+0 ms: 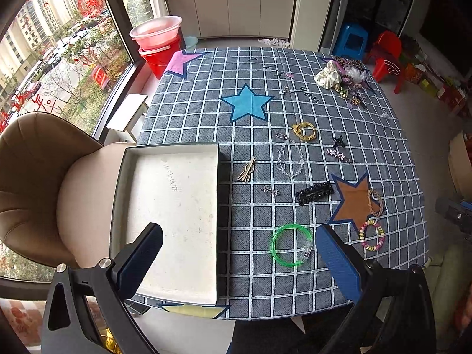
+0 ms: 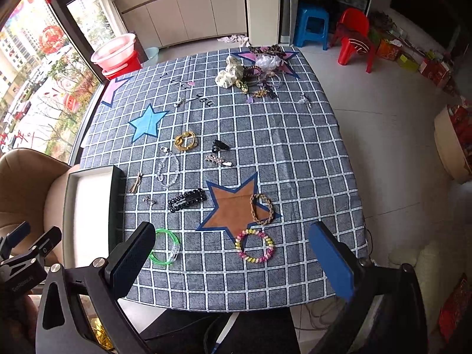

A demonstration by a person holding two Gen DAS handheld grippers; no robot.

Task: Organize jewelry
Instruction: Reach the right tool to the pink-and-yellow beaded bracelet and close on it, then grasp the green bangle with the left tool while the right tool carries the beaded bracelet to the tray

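Note:
An empty white tray (image 1: 174, 159) with a dark rim sits at the table's left edge; it also shows in the right wrist view (image 2: 88, 174). Jewelry lies scattered to its right: a green bangle (image 1: 290, 244) (image 2: 165, 246), a black beaded clip (image 1: 314, 192) (image 2: 187, 199), a pastel bead bracelet (image 1: 371, 234) (image 2: 255, 246), a braided bracelet (image 1: 375, 202) (image 2: 261, 209), a gold chain (image 1: 304, 131) (image 2: 185, 141), a clear bead bracelet (image 1: 290, 159). My left gripper (image 1: 239, 250) is open above the tray's near end and the green bangle. My right gripper (image 2: 233, 250) is open above the pastel bracelet.
A pile of scrunchies and hair ties (image 1: 343, 75) (image 2: 250, 69) lies at the far right corner. A beige chair (image 1: 44, 183) stands left of the table. Red buckets (image 1: 159, 47) stand by the window. A blue stool (image 2: 311, 25) and a red chair (image 2: 354, 38) stand beyond.

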